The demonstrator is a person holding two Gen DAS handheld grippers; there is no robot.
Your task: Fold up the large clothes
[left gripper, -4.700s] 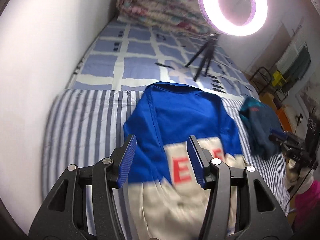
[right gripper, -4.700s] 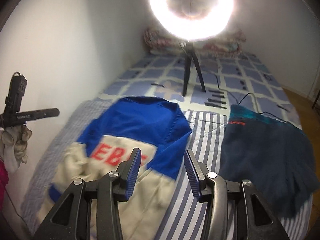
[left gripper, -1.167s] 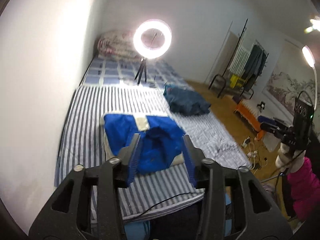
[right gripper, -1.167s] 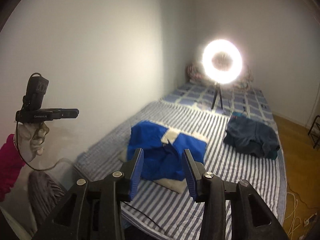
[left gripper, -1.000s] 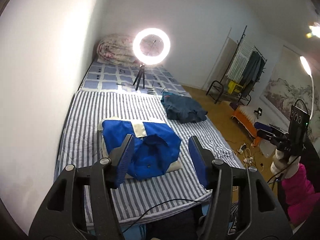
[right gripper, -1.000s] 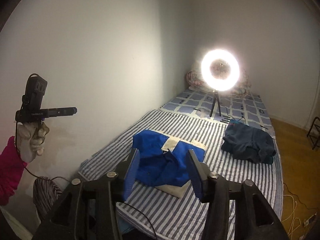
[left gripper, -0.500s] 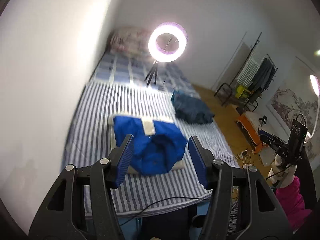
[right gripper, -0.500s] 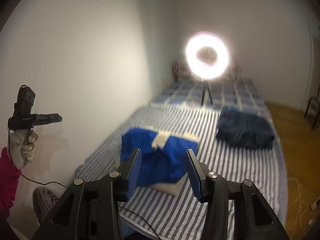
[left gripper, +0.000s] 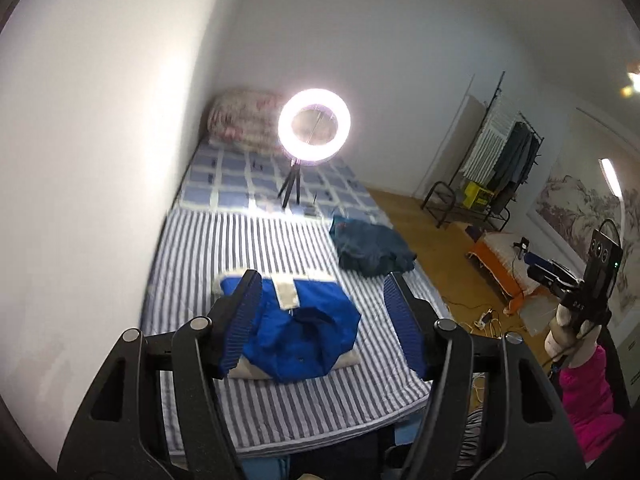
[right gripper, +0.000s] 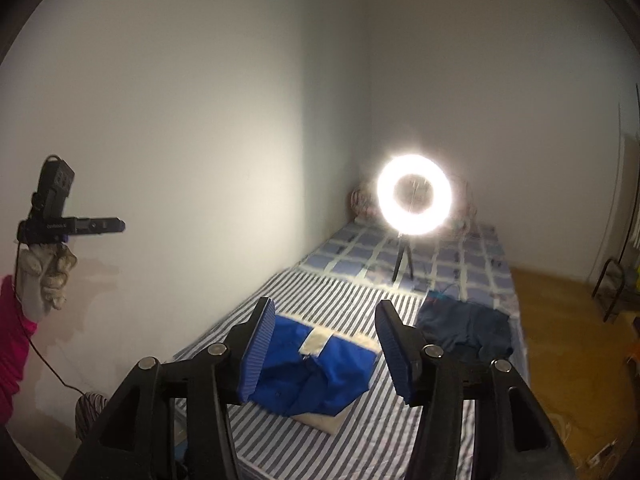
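Left tool (left gripper: 322,322) fills the bottom of the left wrist view, jaws spread wide with nothing between the blue ribbed pads; they have just been opening further. Right tool (right gripper: 325,346) sits likewise at the bottom of the right wrist view, jaws wide and empty, also just opened further. Both are held clear above the bed (left gripper: 248,240), touching no cloth. Beyond the tool tips, in the lower centre of each frame, the blue and cream jacket (left gripper: 304,332) lies as a folded bundle on the striped sheet (left gripper: 320,400), near the bed's near edge, blue on top with a cream layer showing beneath and a pale patch near its far side. A thin cable runs off the near edge in the right wrist view. Further back and to the right, a dark blue garment (left gripper: 370,250) lies crumpled on the same sheet, well apart from the jacket. Past it, mid-frame, a lit ring light (left gripper: 314,133) on a small tripod stands on the checked blue bedding (left gripper: 224,178). At the far end, against the wall, a rolled floral quilt (left gripper: 240,120). Right side of left view: wooden floor, a clothes rack (left gripper: 506,160), and at the lower right edge a gloved hand (left gripper: 568,330) with a pink sleeve. Left edge of right view: the other gloved hand (right gripper: 46,274).
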